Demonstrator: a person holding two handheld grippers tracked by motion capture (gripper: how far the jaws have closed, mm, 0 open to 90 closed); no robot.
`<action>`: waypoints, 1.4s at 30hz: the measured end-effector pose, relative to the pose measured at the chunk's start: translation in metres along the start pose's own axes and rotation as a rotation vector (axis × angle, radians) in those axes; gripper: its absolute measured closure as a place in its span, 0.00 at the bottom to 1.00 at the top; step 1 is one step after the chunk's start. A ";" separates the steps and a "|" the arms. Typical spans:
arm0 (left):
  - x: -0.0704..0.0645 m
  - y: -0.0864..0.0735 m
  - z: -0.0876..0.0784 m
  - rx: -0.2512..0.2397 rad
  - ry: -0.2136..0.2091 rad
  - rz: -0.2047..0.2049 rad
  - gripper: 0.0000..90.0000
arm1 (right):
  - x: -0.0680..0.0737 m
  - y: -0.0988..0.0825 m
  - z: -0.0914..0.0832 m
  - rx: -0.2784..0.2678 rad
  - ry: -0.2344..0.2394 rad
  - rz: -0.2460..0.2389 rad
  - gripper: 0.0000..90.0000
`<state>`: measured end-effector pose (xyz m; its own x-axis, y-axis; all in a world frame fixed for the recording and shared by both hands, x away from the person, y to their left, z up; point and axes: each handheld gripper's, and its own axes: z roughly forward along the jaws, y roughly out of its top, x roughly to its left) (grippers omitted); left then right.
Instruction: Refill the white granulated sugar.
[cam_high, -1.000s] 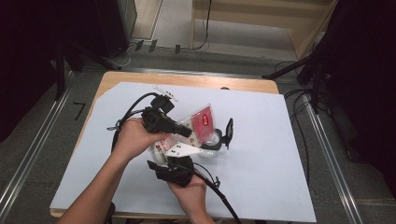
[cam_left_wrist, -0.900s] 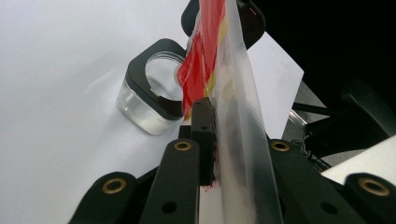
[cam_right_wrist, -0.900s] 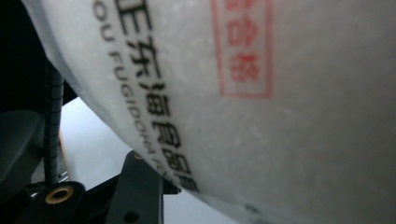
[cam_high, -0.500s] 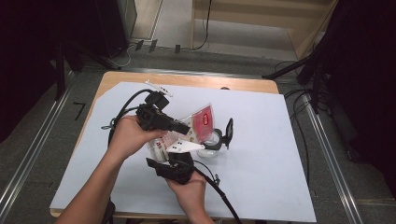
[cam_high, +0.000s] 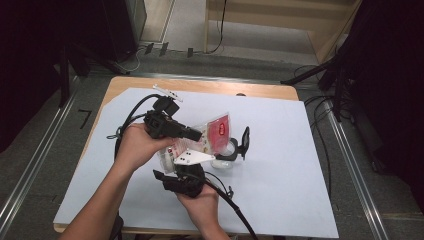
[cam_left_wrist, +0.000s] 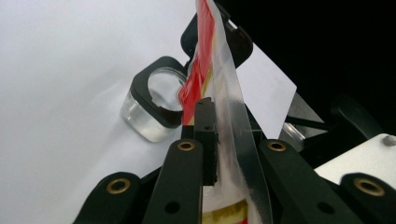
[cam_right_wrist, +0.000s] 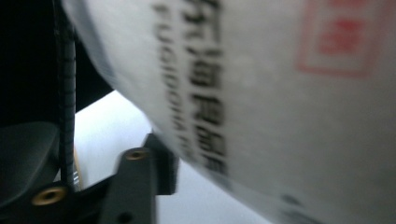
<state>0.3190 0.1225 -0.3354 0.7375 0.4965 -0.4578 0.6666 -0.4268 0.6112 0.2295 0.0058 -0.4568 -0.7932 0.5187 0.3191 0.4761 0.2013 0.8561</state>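
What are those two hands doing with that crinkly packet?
A person is holding a clear plastic packet with red print up over a table covered in a white sheet, using two hand-held grippers. The left gripper is pinching the packet's thin edge, and its jaws have just been closing on it. The right gripper comes at the packet from below, very close; whether it grips is hard to tell. A clear container with a black flip lid sits on the sheet just behind.

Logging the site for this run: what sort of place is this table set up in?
Probably a lab or recording studio, not a home: a wooden table under a white sheet, metal floor rails, dark stands and loose cables around it.
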 end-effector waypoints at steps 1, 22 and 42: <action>-0.001 0.000 0.000 -0.007 -0.001 -0.001 0.93 | -0.001 0.001 -0.001 -0.005 0.009 0.000 0.68; 0.005 0.000 -0.001 -0.027 0.026 -0.058 0.94 | -0.002 0.009 0.002 0.012 0.001 -0.015 0.67; -0.001 0.002 -0.003 -0.048 0.030 0.020 0.82 | -0.007 0.011 -0.007 -0.037 0.055 0.049 0.69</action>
<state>0.3194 0.1229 -0.3317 0.7465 0.5113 -0.4258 0.6453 -0.4003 0.6507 0.2380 -0.0010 -0.4467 -0.7892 0.4806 0.3824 0.5016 0.1452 0.8528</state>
